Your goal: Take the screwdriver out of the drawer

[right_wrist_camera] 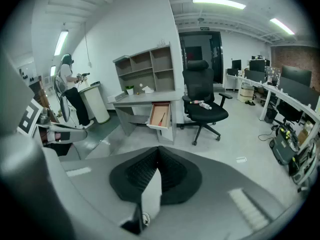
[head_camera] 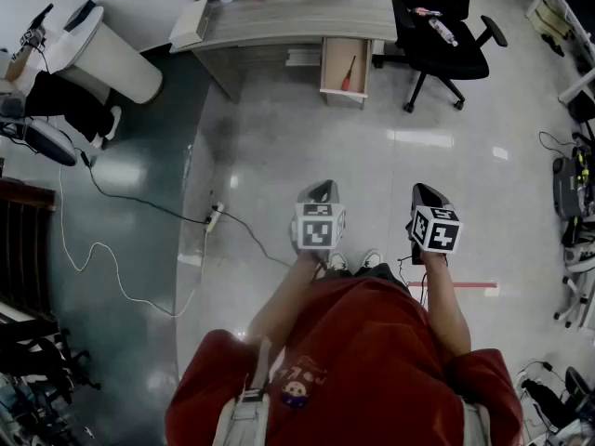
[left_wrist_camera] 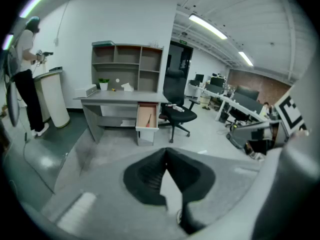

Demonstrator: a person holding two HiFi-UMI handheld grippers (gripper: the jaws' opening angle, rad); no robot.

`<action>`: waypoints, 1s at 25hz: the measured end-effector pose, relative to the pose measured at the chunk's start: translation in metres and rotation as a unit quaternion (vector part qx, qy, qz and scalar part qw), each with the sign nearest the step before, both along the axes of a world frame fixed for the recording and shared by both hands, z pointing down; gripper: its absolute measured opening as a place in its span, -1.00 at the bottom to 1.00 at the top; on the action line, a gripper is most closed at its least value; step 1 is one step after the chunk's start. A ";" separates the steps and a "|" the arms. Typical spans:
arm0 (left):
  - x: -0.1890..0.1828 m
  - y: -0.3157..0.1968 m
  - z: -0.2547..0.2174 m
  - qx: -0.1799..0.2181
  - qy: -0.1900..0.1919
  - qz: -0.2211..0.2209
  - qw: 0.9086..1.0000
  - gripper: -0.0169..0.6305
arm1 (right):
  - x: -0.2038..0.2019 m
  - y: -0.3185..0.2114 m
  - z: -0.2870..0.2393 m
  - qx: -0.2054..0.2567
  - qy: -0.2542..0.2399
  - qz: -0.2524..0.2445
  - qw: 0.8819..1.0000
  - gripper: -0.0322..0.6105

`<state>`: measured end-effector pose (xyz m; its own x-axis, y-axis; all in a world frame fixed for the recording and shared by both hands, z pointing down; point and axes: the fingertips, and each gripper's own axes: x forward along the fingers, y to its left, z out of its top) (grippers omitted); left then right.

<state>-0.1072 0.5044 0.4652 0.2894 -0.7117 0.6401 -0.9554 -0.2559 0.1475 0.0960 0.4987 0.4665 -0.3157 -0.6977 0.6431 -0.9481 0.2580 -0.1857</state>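
- The screwdriver, red-handled, is seen lying inside the open drawer, lengthwise along its bottom.
- The drawer is pulled out from under the counter's front edge, near its right end, just beside a black office chair.
- The left gripper is held over the floor, well apart from the counter; its jaws are closed, with nothing between them.
- The right gripper is held beside it, jaws likewise closed and empty.
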 end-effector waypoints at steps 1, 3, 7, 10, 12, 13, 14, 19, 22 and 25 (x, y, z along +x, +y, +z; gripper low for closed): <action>-0.001 0.001 0.000 -0.001 0.002 0.000 1.000 -0.95 | -0.002 0.001 0.001 -0.002 0.000 0.001 1.000 -0.89; -0.005 0.001 0.000 -0.002 0.006 0.001 1.000 -0.95 | -0.008 0.004 0.003 -0.006 0.001 0.002 1.000 -0.89; -0.021 0.003 0.002 -0.004 0.011 0.002 1.000 -0.95 | -0.027 0.008 0.008 -0.011 0.003 0.002 1.000 -0.89; -0.031 0.006 0.006 -0.007 0.011 0.005 1.000 -0.95 | -0.041 0.010 0.010 -0.010 0.002 0.003 1.000 -0.89; -0.036 0.009 0.008 -0.008 0.010 0.008 1.000 -0.95 | -0.047 0.014 0.011 -0.008 0.001 0.003 1.000 -0.89; -0.038 0.009 0.008 -0.010 0.010 0.010 1.000 -0.95 | -0.050 0.015 0.010 -0.005 0.003 -0.001 1.000 -0.89; -0.039 0.009 0.008 -0.011 0.011 0.011 1.000 -0.95 | -0.052 0.015 0.010 -0.001 0.008 -0.007 1.000 -0.89; -0.037 0.011 0.015 -0.017 0.007 0.016 1.000 -0.95 | -0.051 0.019 0.016 -0.001 0.015 -0.017 1.000 -0.89; -0.032 0.008 0.019 -0.023 0.003 0.019 1.000 -0.95 | -0.044 0.016 0.022 -0.007 0.005 -0.008 1.000 -0.90; -0.027 0.002 0.023 -0.027 0.001 0.021 0.999 -0.95 | -0.037 0.008 0.028 -0.015 -0.002 -0.002 1.000 -0.90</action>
<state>-0.1341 0.5062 0.4879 0.3191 -0.6637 0.6765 -0.9439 -0.2866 0.1640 0.0589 0.5071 0.4949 -0.3220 -0.6769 0.6619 -0.9460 0.2570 -0.1975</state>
